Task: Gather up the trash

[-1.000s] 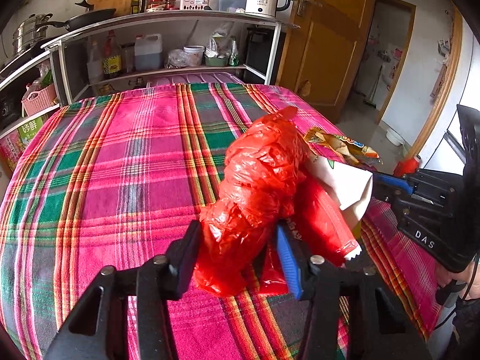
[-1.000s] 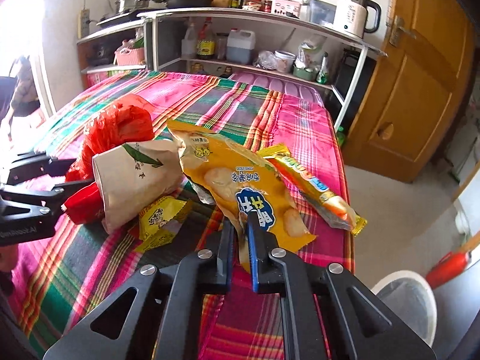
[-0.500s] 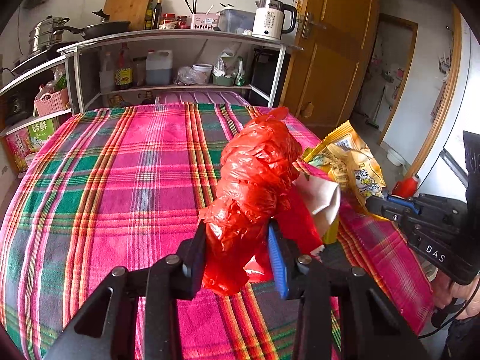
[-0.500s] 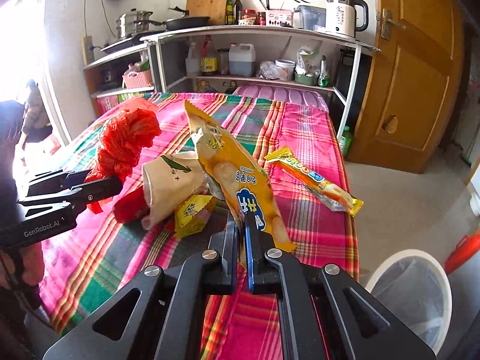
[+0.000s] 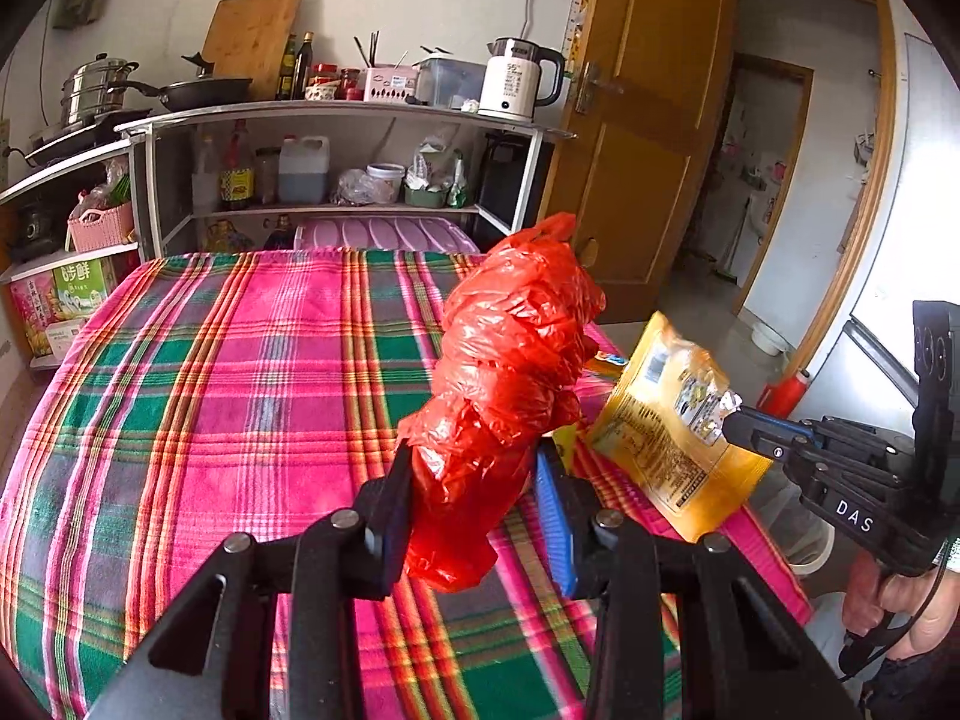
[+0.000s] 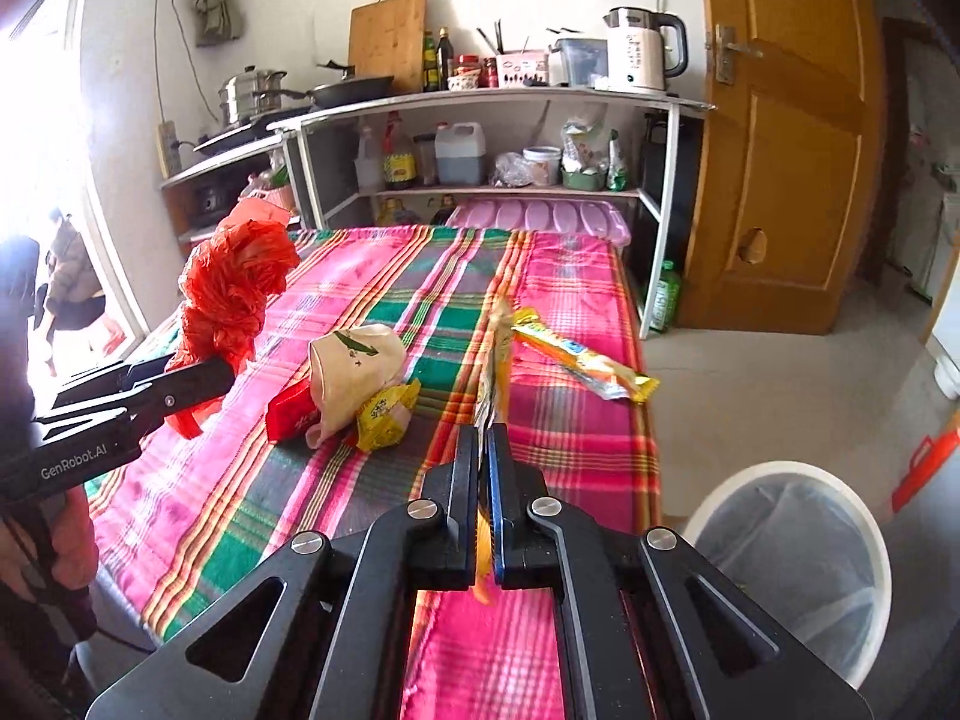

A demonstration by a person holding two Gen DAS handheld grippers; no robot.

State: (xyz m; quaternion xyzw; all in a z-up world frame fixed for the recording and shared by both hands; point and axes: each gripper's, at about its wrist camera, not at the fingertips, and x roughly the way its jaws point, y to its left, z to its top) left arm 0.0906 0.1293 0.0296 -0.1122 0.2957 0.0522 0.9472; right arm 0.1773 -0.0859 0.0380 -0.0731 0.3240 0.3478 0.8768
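Both grippers have risen since a second ago: my red plastic bag and my yellow snack packet now hang clear above the plaid tablecloth instead of resting on it. Largest in view, that tablecloth covers the table, with a kitchen shelf behind it. Beside the table's near right corner, on the floor, I see a white trash bin with a clear liner. My left gripper is clenched around the lower end of the crumpled red bag, which stands up tall between its fingers. My right gripper is pinched tight on the yellow packet, seen edge-on from its own camera. On the cloth lie a paper cup on its side, touching a red wrapper and a small yellow wrapper; a long yellow stick packet lies apart, toward the right edge.
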